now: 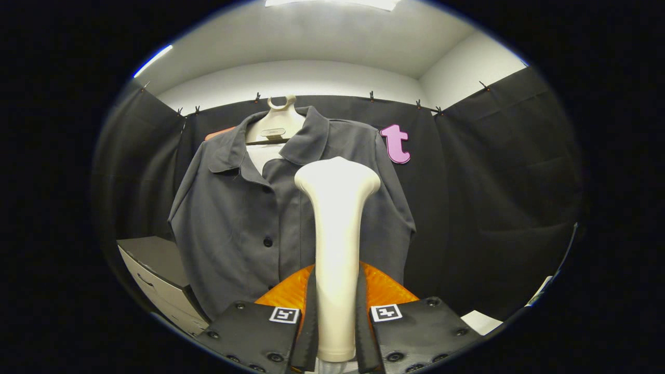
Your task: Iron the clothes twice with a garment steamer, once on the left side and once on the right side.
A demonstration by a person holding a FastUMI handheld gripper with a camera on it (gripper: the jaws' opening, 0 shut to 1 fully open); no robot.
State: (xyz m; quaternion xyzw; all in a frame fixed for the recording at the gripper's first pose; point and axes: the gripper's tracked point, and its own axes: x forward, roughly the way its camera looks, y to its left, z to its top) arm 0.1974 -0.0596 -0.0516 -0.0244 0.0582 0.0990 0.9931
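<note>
Gripper view: hand-held gripper (336, 322) clamps steamer (336, 218) before hung shirt (234, 218), cabinet (156, 280) beside.

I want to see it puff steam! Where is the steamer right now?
The garment steamer stands upright between the gripper's two fingers, which press on its handle, with its head just in front of the grey shirt on its hanger.

No readable text or brand shows, only coded square markers on the tool (336, 322)

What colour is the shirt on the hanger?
Dark grey shirt with dark buttons, seen in the gripper view.
</note>
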